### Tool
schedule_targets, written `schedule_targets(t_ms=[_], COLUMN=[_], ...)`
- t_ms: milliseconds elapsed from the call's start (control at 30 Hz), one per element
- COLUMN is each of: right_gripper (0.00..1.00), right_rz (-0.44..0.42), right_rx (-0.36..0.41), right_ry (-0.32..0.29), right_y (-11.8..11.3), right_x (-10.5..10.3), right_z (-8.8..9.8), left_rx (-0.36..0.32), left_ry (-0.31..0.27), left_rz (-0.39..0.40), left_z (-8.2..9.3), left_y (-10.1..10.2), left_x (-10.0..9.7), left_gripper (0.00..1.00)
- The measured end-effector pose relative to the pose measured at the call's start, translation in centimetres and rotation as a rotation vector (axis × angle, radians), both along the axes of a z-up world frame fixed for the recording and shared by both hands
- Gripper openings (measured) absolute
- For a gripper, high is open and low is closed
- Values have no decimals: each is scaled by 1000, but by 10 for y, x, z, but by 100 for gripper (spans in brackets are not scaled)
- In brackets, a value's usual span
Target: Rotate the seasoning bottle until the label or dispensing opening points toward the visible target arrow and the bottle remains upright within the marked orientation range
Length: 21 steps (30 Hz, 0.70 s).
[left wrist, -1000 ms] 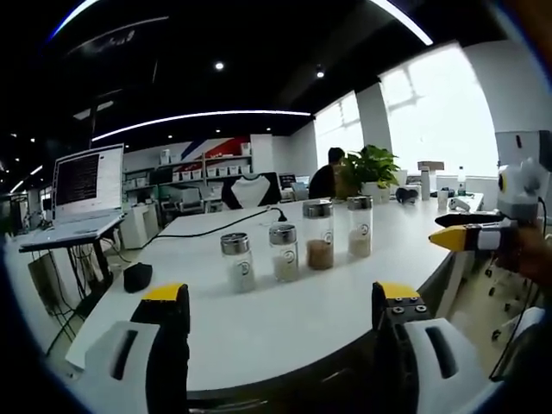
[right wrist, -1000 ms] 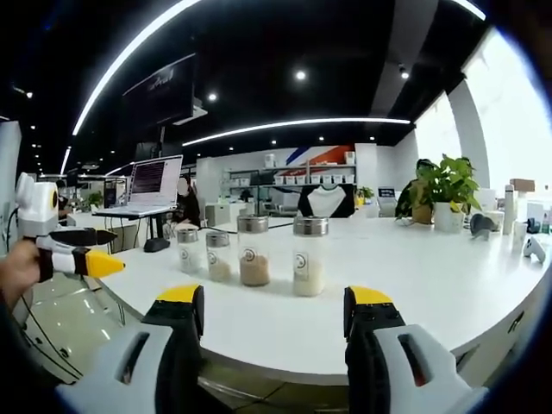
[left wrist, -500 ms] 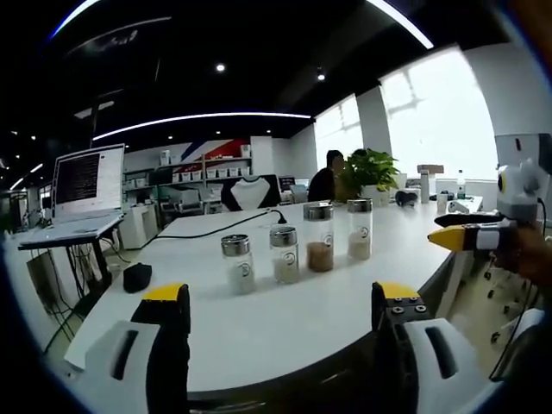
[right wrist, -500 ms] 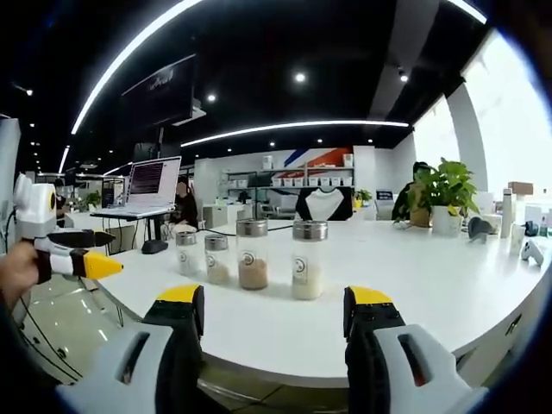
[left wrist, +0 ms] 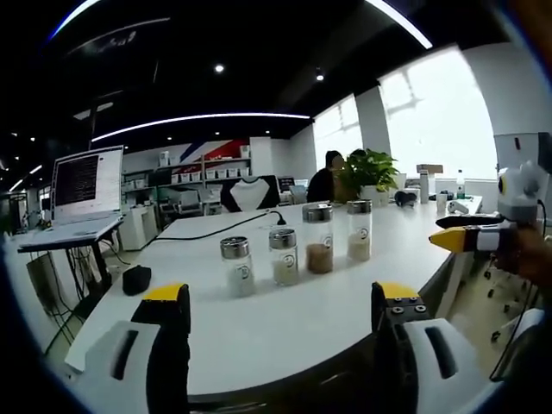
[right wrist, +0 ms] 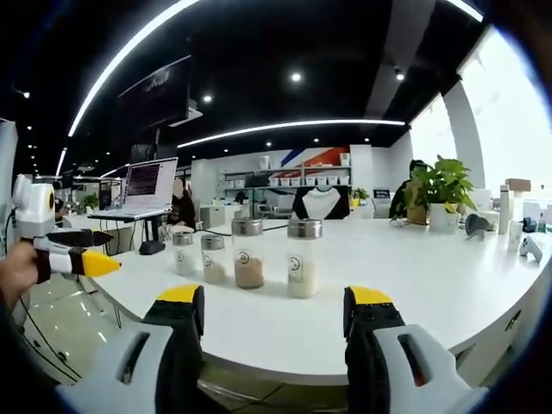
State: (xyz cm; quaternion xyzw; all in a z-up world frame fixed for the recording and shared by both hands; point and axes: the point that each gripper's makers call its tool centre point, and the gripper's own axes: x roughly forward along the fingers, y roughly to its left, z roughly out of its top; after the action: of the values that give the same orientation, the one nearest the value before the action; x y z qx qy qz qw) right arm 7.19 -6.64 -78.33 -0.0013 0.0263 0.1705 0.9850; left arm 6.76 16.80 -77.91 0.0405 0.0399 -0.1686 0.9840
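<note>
Left hand-held gripper [left wrist: 280,306]: jaws spread wide, nothing between them; held off the near edge of the counter [left wrist: 285,323].
Right hand-held gripper [right wrist: 274,306]: jaws spread wide, nothing between them; also held off the counter edge.
Seasoning bottles: four glass bottles with metal caps, upright in a row on the counter, ahead of both hand-held grippers and apart from them. In the left gripper view: white-filled bottle [left wrist: 235,266], pale-filled bottle [left wrist: 284,256], brown-filled bottle [left wrist: 318,238], tall pale bottle [left wrist: 358,229].
Counter: white, smooth, long with a rounded edge; a black cable [left wrist: 211,228] runs across it beyond the bottles.
Beyond the bottles: potted plant [left wrist: 371,168], open laptop [left wrist: 84,185] on a separate stand to the left.
Room: dark ceiling with strip lights [right wrist: 293,126], bright windows [left wrist: 435,112] to the right, shelving [left wrist: 203,168] on the far wall.
</note>
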Motion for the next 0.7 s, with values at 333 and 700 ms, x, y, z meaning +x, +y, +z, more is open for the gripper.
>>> schedule_targets(t_ms=[333,700], right_gripper=[66,65], right_rz=[8,18], right_rx=[-1,-1], right_ry=[11,24], right_y=[1,3], right_x=[-1,-3], right_z=[-4,-8], left_rx=[2,10], left_ry=[8,21], left_rz=[1,-5], left_z=[-3,-6], left_y=[0,-1], left_x=[1,2], left_gripper=[91,90])
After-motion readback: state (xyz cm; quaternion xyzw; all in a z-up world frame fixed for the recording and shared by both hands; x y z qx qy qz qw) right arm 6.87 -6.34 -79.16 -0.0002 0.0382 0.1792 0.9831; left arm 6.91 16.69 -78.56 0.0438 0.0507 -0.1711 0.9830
